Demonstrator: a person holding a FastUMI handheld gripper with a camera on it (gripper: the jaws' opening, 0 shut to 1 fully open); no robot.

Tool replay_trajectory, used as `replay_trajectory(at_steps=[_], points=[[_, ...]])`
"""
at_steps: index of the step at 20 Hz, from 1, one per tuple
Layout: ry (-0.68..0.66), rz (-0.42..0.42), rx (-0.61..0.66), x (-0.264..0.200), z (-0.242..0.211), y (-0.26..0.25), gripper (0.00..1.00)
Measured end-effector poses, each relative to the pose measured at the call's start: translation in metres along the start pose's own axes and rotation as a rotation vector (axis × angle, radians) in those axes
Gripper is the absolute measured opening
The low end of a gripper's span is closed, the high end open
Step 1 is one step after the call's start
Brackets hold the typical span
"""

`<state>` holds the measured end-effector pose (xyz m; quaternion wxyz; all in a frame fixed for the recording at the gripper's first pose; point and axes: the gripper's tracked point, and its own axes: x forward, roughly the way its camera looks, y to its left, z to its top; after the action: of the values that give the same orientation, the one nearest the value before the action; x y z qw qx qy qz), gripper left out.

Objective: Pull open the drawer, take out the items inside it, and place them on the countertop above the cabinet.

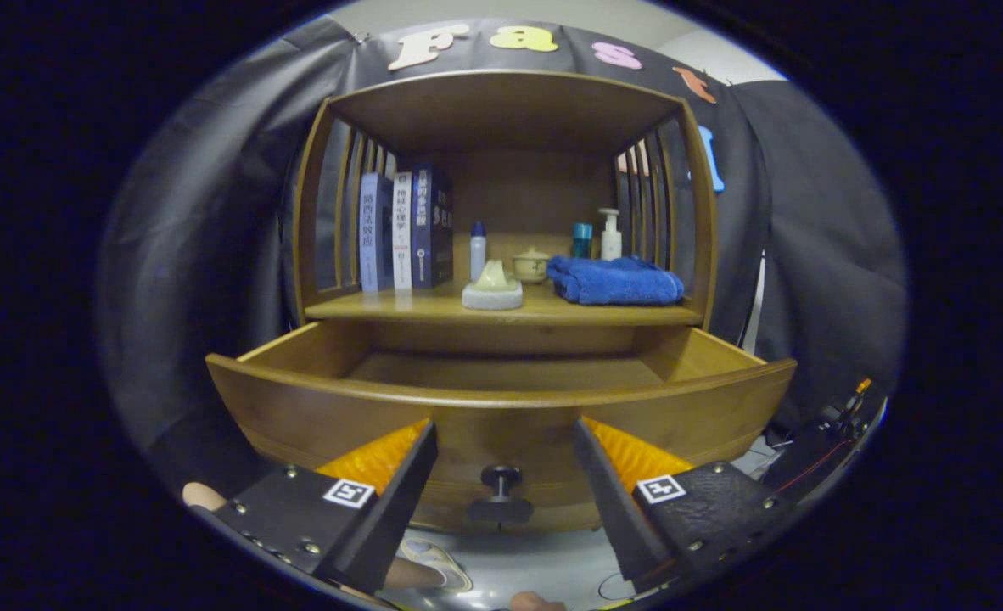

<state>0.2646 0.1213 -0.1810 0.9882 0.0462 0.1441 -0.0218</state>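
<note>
Gripper (506,441) fingers spread wide, holding nothing, w/ drawer (501,399) knob (501,478) between them. Drawer pulled open just ahead; contents not visible. Solid wood, prob. heavy, stiff; knob's the grab point.

Occluded and unresolved areas

Drawer (501,399) front wall hides the near interior floor; blue towel (616,280) covers the bases of two bottles behind it; book (401,231) spine text illegible.

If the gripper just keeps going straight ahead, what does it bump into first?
Most likely the drawer front. The open gripper points at it, fingers either side of the knob, which would slip between them. Depth is hard to judge.
</note>
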Motion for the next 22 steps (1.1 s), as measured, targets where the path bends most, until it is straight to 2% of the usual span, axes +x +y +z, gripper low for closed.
replay_trajectory(at_steps=[16,22], points=[[0.005,-0.001,-0.005,0.022,0.006,0.0,0.97],[0.016,-0.006,0.004,0.044,0.01,0.002,0.97]])
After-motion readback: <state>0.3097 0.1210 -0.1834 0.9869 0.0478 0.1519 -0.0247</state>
